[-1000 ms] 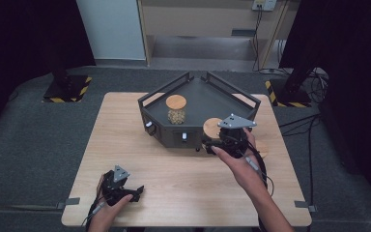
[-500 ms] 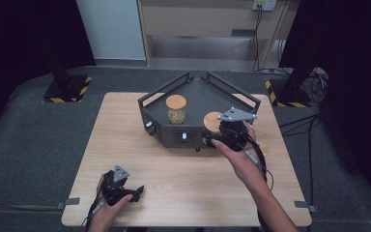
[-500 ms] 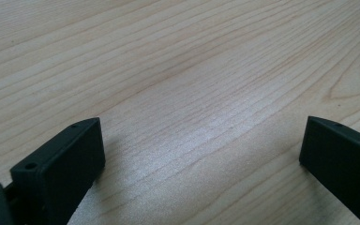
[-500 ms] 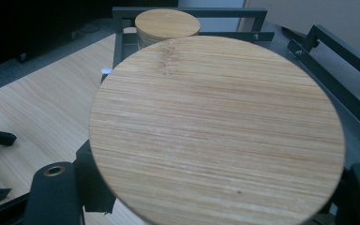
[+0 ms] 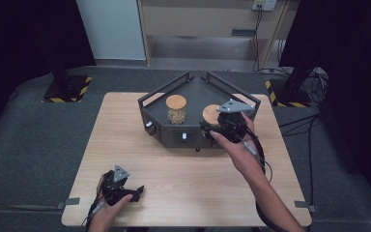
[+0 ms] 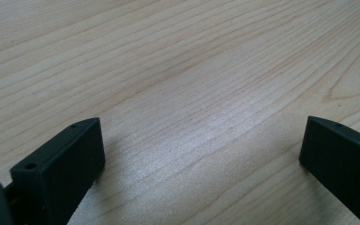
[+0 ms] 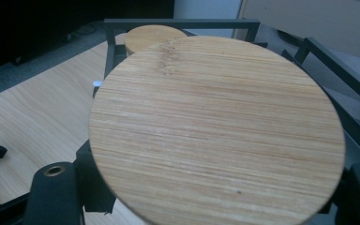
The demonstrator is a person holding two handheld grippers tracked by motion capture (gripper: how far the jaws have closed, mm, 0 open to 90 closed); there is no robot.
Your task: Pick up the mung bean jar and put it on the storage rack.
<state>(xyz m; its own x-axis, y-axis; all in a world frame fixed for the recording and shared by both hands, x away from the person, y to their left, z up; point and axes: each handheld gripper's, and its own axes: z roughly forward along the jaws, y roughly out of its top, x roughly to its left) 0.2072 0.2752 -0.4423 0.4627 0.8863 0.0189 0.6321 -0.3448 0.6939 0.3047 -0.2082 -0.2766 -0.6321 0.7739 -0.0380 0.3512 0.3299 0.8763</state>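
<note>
A dark angular tray (image 5: 160, 126) with raised rails stands at the far middle of the wooden table (image 5: 183, 183). Inside it a glass jar of brown pieces (image 5: 176, 110) stands under a round wooden lid. My right gripper (image 5: 211, 127) is at the tray's front right, shut on a second jar with a wooden lid (image 5: 211, 114). In the right gripper view that lid (image 7: 215, 126) sits between the jaws of my right gripper (image 7: 211, 190), with the other jar's lid (image 7: 152, 35) behind it. My left gripper (image 5: 134, 192) rests on the table near the front left, open (image 6: 201, 154) over bare wood.
The tray's front wall carries small white knobs (image 5: 184, 137). The tray's rails (image 7: 178, 22) rise around the held jar. Dark floor mats and stands with cables (image 5: 294, 92) surround the table. Bare wood lies between my two grippers.
My right gripper has carried the lidded jar a little farther back over the tray. The left gripper has stayed put.
</note>
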